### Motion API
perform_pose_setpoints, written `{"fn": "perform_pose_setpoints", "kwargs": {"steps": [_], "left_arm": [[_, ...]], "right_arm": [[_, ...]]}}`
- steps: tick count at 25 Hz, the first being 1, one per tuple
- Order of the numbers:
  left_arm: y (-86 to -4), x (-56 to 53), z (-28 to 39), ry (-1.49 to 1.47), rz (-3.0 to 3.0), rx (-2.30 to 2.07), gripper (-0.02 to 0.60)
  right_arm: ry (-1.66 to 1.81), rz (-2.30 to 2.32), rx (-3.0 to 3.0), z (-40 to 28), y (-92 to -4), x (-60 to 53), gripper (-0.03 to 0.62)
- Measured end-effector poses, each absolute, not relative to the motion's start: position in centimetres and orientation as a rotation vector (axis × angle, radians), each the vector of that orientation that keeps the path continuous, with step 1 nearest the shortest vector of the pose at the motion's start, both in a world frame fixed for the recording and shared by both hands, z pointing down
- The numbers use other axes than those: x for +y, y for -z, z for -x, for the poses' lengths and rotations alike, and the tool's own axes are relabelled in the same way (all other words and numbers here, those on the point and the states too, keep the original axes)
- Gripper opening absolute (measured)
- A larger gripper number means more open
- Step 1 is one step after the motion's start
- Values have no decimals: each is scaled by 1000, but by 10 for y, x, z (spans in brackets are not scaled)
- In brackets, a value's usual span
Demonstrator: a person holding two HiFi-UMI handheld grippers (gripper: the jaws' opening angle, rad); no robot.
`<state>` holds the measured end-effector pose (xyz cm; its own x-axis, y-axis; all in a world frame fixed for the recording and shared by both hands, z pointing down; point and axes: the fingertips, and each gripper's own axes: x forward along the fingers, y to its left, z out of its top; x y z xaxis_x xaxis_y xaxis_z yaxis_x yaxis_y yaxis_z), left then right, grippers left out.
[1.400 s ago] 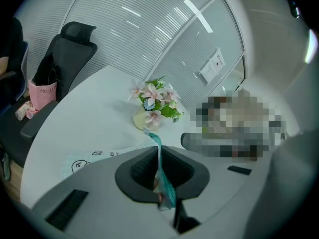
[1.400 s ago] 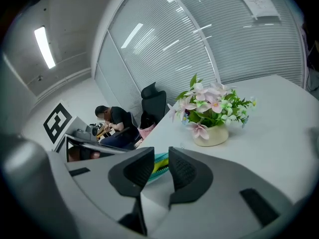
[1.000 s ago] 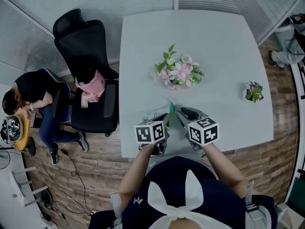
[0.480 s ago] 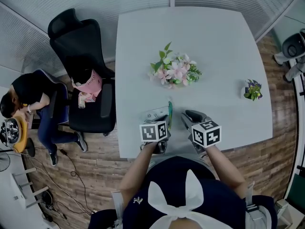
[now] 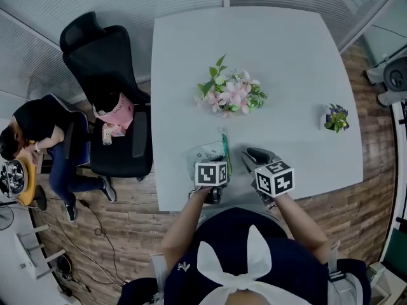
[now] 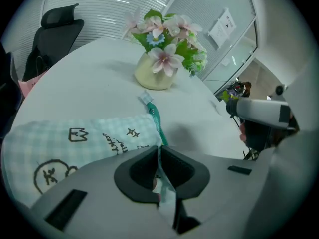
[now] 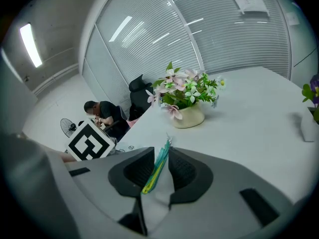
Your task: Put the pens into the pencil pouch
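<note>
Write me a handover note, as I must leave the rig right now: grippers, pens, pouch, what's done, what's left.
Left gripper: jaws shut on the edge of the pencil pouch, by its green zip; it lies on the table.
Right gripper: jaws shut on what look like teal and yellow pens, apart from the pouch.
Done: pouch and pens gripped.
Left: get the pens inside; whether the zip is open, I cannot tell.

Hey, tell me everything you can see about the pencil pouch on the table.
The pencil pouch is soft cloth, pale mint with a fine check and black doodles, among them a crown and a round face. A teal zipper runs along one edge, its tail sticking out past the cloth. It lies on the white table, by the near edge. The left tongs are shut on its cloth at the zipper end. Its inside is not visible.
</note>
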<state>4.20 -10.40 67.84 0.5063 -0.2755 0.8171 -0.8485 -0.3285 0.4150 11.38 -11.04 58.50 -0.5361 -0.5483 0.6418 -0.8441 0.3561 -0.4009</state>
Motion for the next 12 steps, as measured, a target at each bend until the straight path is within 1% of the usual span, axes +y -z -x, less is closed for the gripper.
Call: {"fn": "perform_pose_setpoints", "kwargs": {"steps": [3, 10, 11, 12], "left_arm": [[-684, -100, -42, -848, -1862, -909, 38], [-682, -99, -47, -812, -1836, -824, 39], [-680, -97, -50, -800, -1844, -795, 58], [-678, -96, -54, -787, -1853, -763, 103]], "right_arm": [[-1012, -1211, -2223, -114, -586, -109, 94], [-1033, -1209, -2224, -112, -586, -106, 94], [-1031, -1208, -2227, -112, -586, -106, 94], [-1029, -1208, -2230, -112, -585, -106, 94]]}}
